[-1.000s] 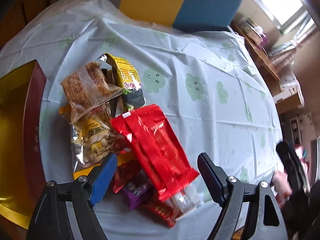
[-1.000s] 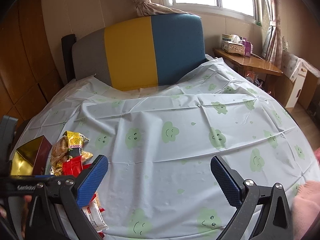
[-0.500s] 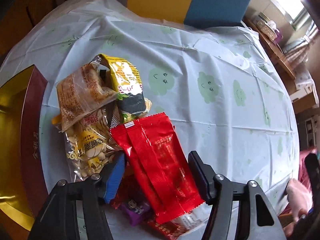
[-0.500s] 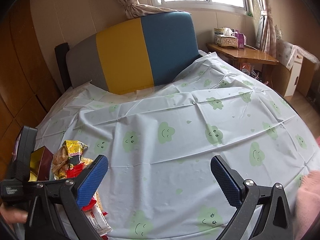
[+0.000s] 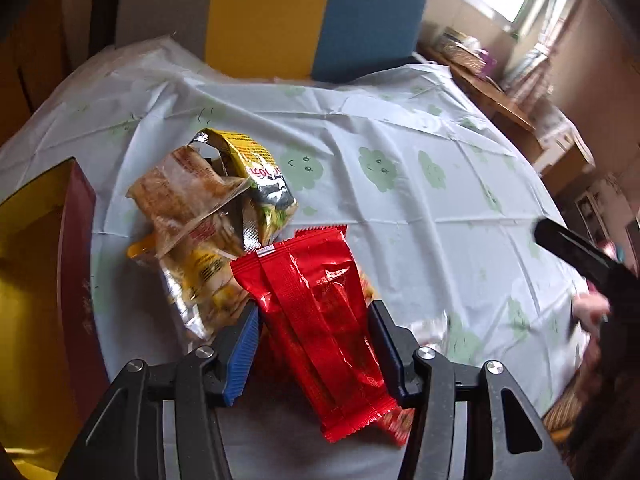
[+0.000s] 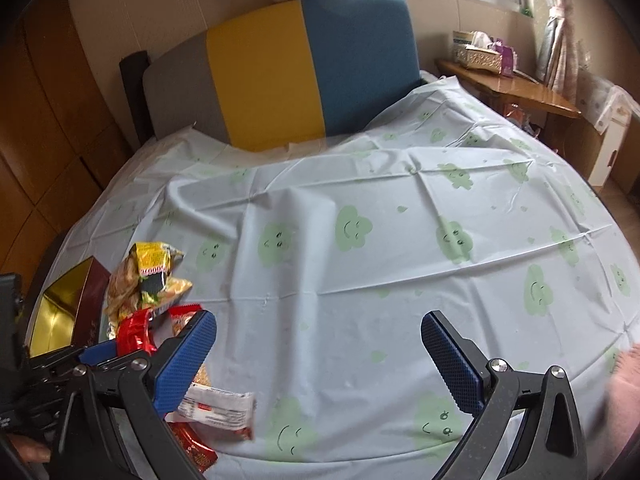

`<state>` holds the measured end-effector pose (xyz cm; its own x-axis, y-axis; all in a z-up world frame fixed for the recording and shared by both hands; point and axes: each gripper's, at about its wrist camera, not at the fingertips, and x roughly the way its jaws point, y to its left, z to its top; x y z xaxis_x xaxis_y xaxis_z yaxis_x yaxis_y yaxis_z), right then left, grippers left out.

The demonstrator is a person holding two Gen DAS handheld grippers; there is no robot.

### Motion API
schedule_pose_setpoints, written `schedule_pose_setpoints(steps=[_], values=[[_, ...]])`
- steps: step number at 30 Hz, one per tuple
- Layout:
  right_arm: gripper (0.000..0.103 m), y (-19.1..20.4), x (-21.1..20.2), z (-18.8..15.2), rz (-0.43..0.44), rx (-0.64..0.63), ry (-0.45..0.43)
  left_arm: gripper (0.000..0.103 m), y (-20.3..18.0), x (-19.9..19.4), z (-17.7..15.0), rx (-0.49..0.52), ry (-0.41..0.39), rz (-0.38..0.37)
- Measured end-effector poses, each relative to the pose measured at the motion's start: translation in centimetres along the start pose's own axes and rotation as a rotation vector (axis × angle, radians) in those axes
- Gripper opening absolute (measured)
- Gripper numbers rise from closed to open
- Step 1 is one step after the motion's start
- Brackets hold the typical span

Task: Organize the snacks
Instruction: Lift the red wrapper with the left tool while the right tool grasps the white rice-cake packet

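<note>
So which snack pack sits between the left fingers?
The red pack: the left gripper, just closing, straddles it with a finger at each edge. The yellow pack and clear pack lie beyond.

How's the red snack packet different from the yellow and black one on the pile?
The red packet is plain glossy red, long and flat; the yellow and black packet is printed and crumpled. The red packet sits between the fingers of the left gripper, whose jaws have just been closing; the yellow and black packet lies farther off, untouched. Both rest on the snack pile.
</note>
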<state>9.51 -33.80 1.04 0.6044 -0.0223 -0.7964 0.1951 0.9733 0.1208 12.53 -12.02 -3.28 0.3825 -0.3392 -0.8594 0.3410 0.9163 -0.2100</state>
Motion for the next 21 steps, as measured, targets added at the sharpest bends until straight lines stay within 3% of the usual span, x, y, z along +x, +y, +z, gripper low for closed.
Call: schedule_pose_setpoints(steps=[8, 13, 17, 21], values=[[0.097, 2.5, 3.1, -1.6, 0.137, -0.080, 0.193, 0.055, 1.2, -2.4, -2.8, 0.043, 0.012, -0.079], [0.093, 5.2, 3.4, -2.9, 0.188, -0.222, 0.233, 0.055, 0.7, -3.6, -5.1, 0.117, 0.039, -0.140], [0.093, 7.8, 2.7, -4.5, 0.203, -0.392, 0.214, 0.055, -0.1, -3.8, -7.2, 0.201, 0.071, -0.121], [0.089, 9.3, 3.1, -6.2, 0.140, -0.535, 0.236, 0.055, -1.0, -2.5, -9.1, 0.283, 0.104, -0.032]])
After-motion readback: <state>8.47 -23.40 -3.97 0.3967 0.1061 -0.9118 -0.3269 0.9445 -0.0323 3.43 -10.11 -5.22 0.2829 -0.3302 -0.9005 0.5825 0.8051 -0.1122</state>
